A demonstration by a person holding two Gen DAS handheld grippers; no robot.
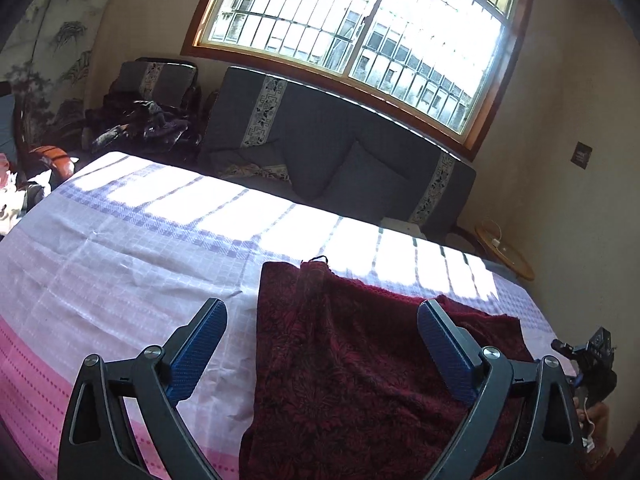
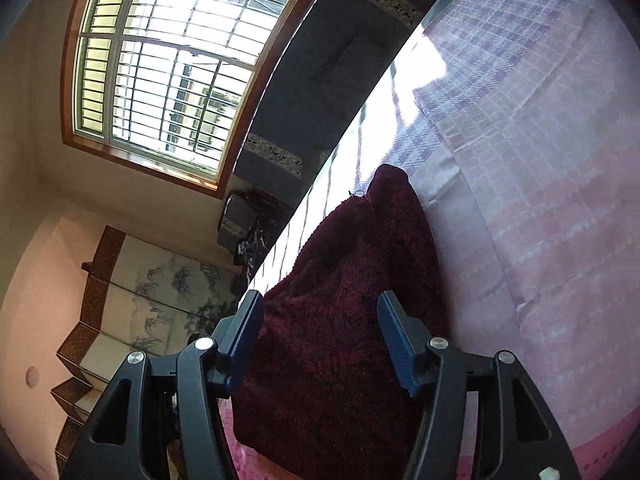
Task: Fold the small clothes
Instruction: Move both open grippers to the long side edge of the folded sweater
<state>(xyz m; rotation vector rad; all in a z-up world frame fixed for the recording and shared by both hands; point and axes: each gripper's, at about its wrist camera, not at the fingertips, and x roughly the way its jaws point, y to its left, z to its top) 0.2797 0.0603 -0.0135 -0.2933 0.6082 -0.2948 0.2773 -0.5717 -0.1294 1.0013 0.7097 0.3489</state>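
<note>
Dark red patterned garment (image 1: 360, 360) on the bed sheet (image 1: 120, 260), near the bed's near edge, far end reaching toward the sunlit far edge. Appears already doubled lengthwise: narrow strip, layered edge along the top, loose thread at the far corner. Likely one fold done; crosswise folds and squaring up left, by judgement. Left gripper (image 1: 322, 330) released, jaws wide, hovering above the cloth, holding nothing. Right gripper (image 2: 320, 320) likewise spread, empty, over the garment's near end.
</note>
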